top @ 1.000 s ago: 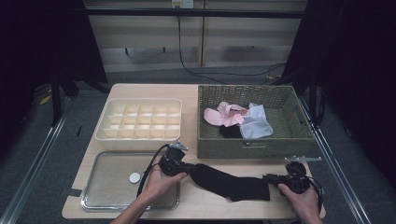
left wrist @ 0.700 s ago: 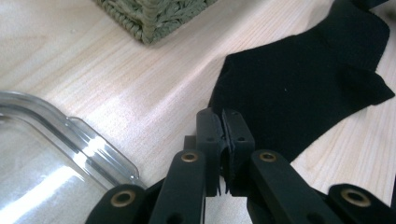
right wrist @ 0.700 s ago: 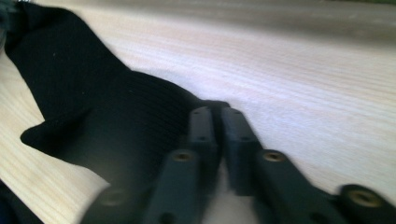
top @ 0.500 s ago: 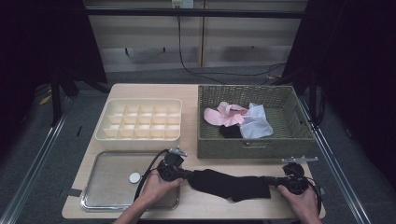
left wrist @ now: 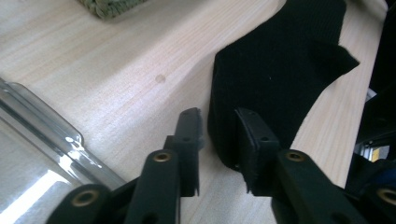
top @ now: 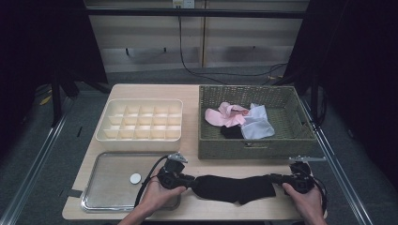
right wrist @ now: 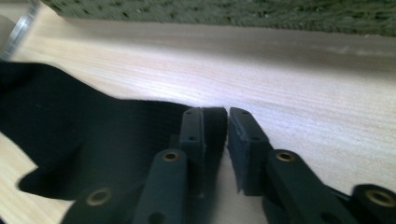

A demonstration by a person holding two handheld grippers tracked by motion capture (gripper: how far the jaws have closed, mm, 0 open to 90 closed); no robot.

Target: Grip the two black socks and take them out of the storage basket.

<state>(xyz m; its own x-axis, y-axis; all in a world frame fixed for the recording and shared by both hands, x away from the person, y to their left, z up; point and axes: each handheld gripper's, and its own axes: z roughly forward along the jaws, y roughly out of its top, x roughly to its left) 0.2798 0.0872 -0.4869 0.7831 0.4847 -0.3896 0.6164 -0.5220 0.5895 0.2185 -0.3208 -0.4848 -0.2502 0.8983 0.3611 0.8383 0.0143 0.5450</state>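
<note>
Black sock (top: 234, 187): stretched lengthwise along the near edge of the table (top: 187, 93), flat on the wood, between the two grippers.

Left gripper (top: 190, 180) at one end, right gripper (top: 274, 178) at the other. Jaws of both just opened further and now parted, each with a sock end between them but with a gap at one pad, so not clamped. One hand on each gripper.

Judged as an early stage: one sock out of the basket and laid out straight, apparently just let go. Left to do, by the look of it: folding or rolling, then putting away, perhaps into the divided box; after that, the rest of the basket's contents. Nothing stored so far.

Counted, near to far:
- one black sock on the table;
- two grippers;
- one metal tray (top: 94, 161) at near left, with one small white disc (top: 135, 178) on it;
- one cream divided box (top: 101, 133) behind the tray, all visible compartments empty;
- one wicker basket (top: 253, 147) at far right, holding three visible pieces: one pink garment (top: 225, 115), one pale blue-white garment (top: 257, 124), one black piece (top: 232, 132) partly under them. Anything beneath these: impossible to tell.
</note>
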